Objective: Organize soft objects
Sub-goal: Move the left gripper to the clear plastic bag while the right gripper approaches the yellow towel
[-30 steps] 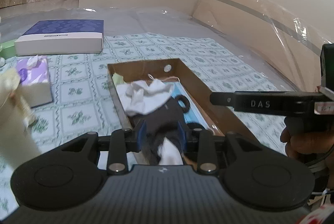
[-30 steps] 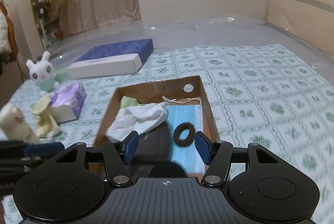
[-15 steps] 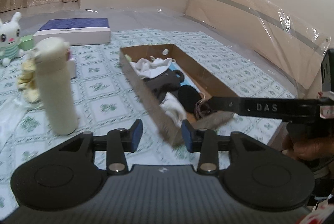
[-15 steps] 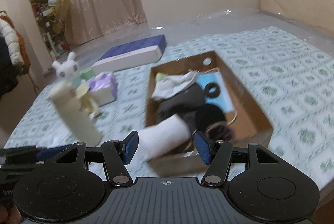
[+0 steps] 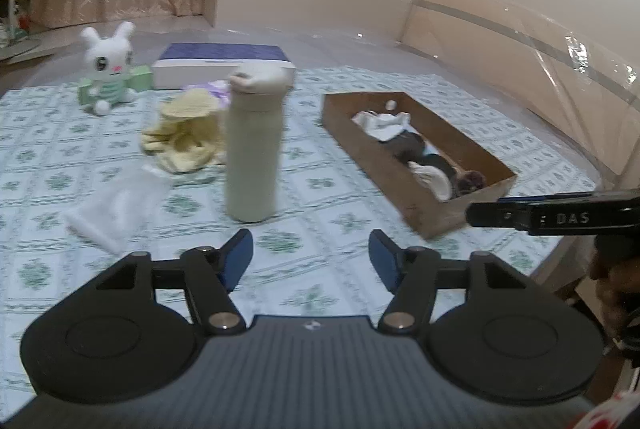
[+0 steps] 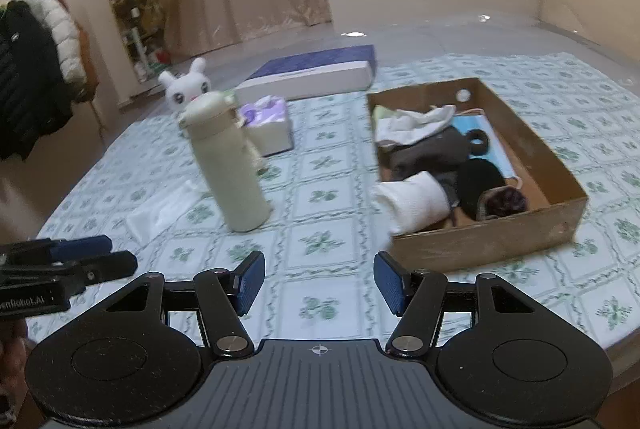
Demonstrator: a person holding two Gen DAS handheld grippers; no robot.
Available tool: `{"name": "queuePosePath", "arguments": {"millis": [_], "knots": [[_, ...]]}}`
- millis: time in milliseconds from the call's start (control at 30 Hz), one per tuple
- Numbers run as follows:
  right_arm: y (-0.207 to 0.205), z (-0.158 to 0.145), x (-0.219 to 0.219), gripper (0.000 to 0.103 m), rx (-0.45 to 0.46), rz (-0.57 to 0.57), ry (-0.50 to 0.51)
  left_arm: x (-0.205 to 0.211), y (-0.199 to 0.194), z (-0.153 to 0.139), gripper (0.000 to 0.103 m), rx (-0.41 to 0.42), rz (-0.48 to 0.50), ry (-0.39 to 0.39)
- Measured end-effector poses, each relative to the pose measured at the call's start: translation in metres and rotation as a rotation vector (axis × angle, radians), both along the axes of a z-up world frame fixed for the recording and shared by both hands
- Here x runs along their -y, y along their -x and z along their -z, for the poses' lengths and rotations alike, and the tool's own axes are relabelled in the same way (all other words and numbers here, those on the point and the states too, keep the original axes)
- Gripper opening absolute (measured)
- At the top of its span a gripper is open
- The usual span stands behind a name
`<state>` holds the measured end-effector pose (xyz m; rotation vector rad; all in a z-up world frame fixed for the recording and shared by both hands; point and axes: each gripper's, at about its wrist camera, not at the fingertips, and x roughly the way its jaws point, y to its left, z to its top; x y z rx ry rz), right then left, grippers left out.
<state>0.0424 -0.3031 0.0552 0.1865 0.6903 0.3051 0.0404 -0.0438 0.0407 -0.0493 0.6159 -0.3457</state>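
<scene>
Judging by what lay where, I'd put the job past halfway. The cardboard box (image 6: 560,165) already held a white cloth (image 6: 416,121), a dark garment (image 6: 436,149), a blue face mask (image 6: 496,149), a black hair tie (image 6: 479,139), a rolled white sock (image 6: 416,203) w/ one end poking over the box's near-left wall, plus a dark purplish item (image 6: 506,201) I couldn't identify, maybe a scrunchie.

Left out on the patterned sheet (image 5: 320,253): the yellow gloves (image 5: 184,137), the bunny plush (image 5: 108,65) and a pale flat thing (image 5: 116,205), poss. a plastic bag; too blurred to say. The cream bottle (image 5: 254,145), tissue box (image 6: 268,125) and blue-lidded box (image 5: 224,63) aren't soft, so prob. not mine to move.

My left hand-held gripper (image 5: 310,259) was spreading its jaws w/ nothing between them; my right hand-held gripper (image 6: 319,283) stood parted and empty too, both hanging over bare sheet, short of the box.

Hidden: the plush's body behind the bottle in the right view, whatever lay under the box pile, and the tissue box, mostly screened by gloves and bottle in the left view.
</scene>
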Motion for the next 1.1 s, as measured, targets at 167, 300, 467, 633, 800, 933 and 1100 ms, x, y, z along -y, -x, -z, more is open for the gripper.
{"name": "queuePosePath", "arguments": {"millis": [167, 300, 467, 633, 800, 933, 1100], "knots": [[0.0, -0.002, -0.025, 0.061, 0.008, -0.065, 0.022, -0.033, 0.001, 0.001, 0.067, 0.007, -0.034, -0.016], [-0.005, -0.004, -0.037, 0.061, 0.014, -0.098, 0.039, -0.055, -0.002, 0.001, 0.075, 0.017, -0.05, -0.039], [-0.015, -0.004, -0.045, 0.062, 0.013, -0.113, 0.062, -0.08, -0.013, 0.006, 0.077, 0.011, -0.058, -0.078], [-0.026, -0.005, -0.054, 0.062, 0.024, -0.166, 0.109, -0.102, -0.03, 0.011, 0.08, 0.006, -0.024, -0.139], [-0.048, -0.009, -0.054, 0.062, 0.064, -0.252, 0.2, -0.119, -0.054, 0.013, 0.082, 0.009, 0.03, -0.207], [-0.074, -0.008, -0.049, 0.062, 0.114, -0.363, 0.305, -0.136, -0.077, 0.018, 0.083, -0.001, 0.06, -0.204], [-0.126, -0.004, -0.037, 0.063, 0.173, -0.521, 0.377, -0.144, -0.111, 0.028, 0.083, 0.007, 0.152, -0.256]]}}
